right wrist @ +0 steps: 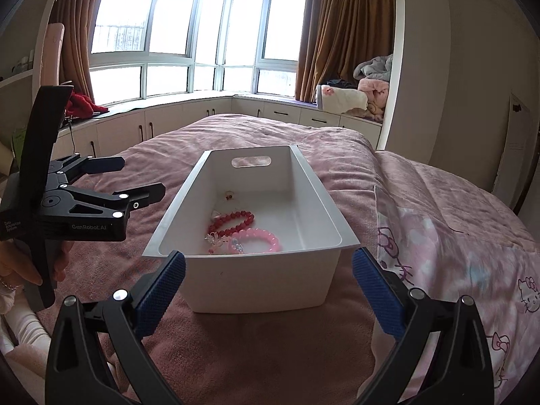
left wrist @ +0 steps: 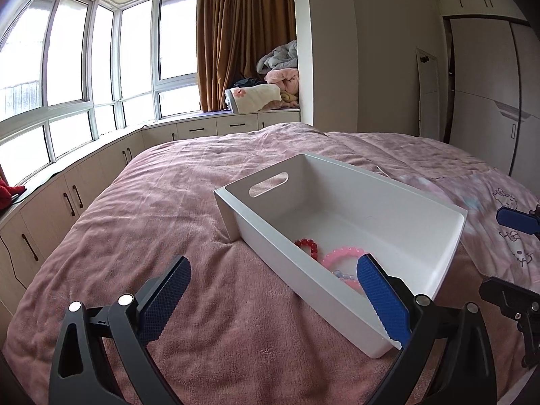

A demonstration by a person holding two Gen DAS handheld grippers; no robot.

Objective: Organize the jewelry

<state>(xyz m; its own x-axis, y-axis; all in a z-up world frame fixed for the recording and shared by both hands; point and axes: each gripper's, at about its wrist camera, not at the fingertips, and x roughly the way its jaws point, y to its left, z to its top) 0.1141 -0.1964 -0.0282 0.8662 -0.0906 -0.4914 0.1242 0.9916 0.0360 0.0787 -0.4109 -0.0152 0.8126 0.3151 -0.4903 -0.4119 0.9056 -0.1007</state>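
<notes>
A white plastic bin [right wrist: 324, 209] with a handle slot stands on the pink bed; it also shows in the left wrist view [left wrist: 398, 202]. Inside lie a red bead bracelet [right wrist: 233, 221], a pink bead bracelet [right wrist: 266, 239], a clear bead piece [right wrist: 216, 238] and a small charm [right wrist: 230, 196]. The red bracelet [left wrist: 308, 245] and pink bracelet [left wrist: 341, 253] also show in the left wrist view. My left gripper [left wrist: 273, 270] is open and empty, just left of the bin's near corner; it also shows in the right wrist view [right wrist: 131, 180]. My right gripper [right wrist: 268, 266] is open and empty, its fingers straddling the bin's near end.
The bed carries a pink blanket [right wrist: 236, 354] and a Hello Kitty sheet [right wrist: 472, 270] on the right. Low cabinets [left wrist: 84, 182] run under the bay windows. Folded blankets [left wrist: 270, 81] pile on the window seat. A wardrobe [left wrist: 489, 94] stands at the right.
</notes>
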